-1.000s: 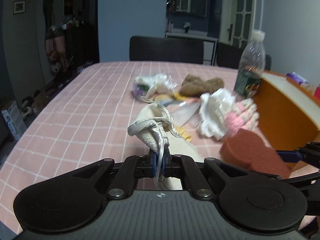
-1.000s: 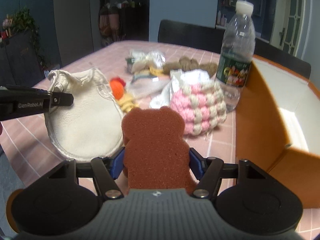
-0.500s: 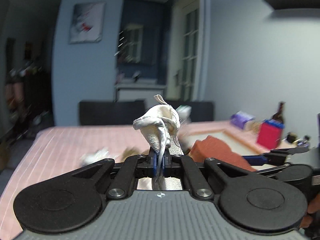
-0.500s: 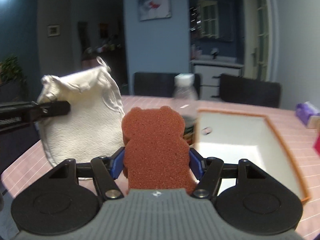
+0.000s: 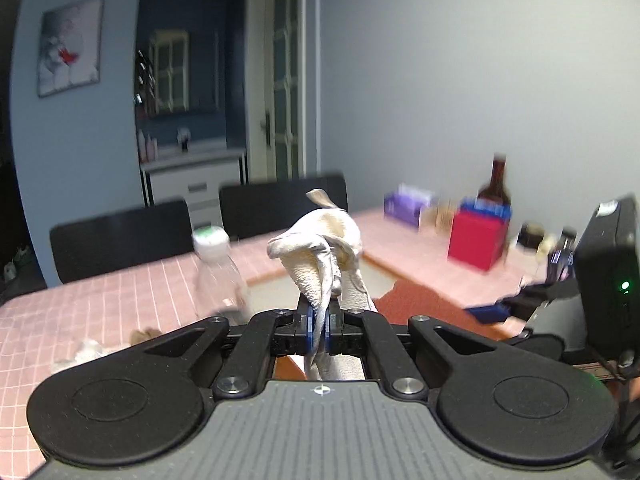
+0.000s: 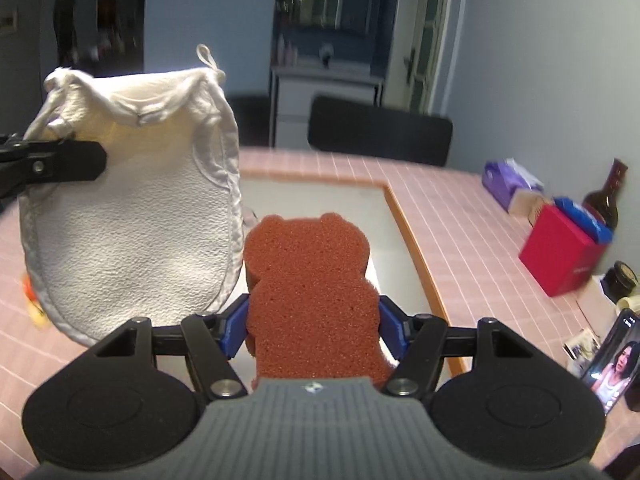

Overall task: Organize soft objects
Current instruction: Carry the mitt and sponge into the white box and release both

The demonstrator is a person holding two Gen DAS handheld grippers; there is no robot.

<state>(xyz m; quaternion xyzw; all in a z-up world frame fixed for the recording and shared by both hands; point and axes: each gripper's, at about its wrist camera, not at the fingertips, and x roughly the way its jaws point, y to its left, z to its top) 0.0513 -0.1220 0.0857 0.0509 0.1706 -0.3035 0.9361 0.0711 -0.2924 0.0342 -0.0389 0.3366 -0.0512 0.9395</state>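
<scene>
1. Your left gripper (image 5: 319, 326) is pinched nearly shut on the top hem of a cream terry-cloth bath mitt (image 6: 132, 216). The mitt hangs free in the air, long axis vertical.
2. Your right gripper (image 6: 313, 322) is clamped across the waist of a flat rust-brown bear-shaped sponge (image 6: 310, 280), head pointing forward.
3. An open orange-rimmed box with a pale floor (image 6: 416, 248) lies on the pink checked tablecloth (image 6: 472, 216), ahead of and below both tools.
4. The sponge sits over the box's near middle. The mitt hangs to its left, near the box's left edge.
5. Your right hand looks nearer to a clean drop, so it likely releases first.
</scene>
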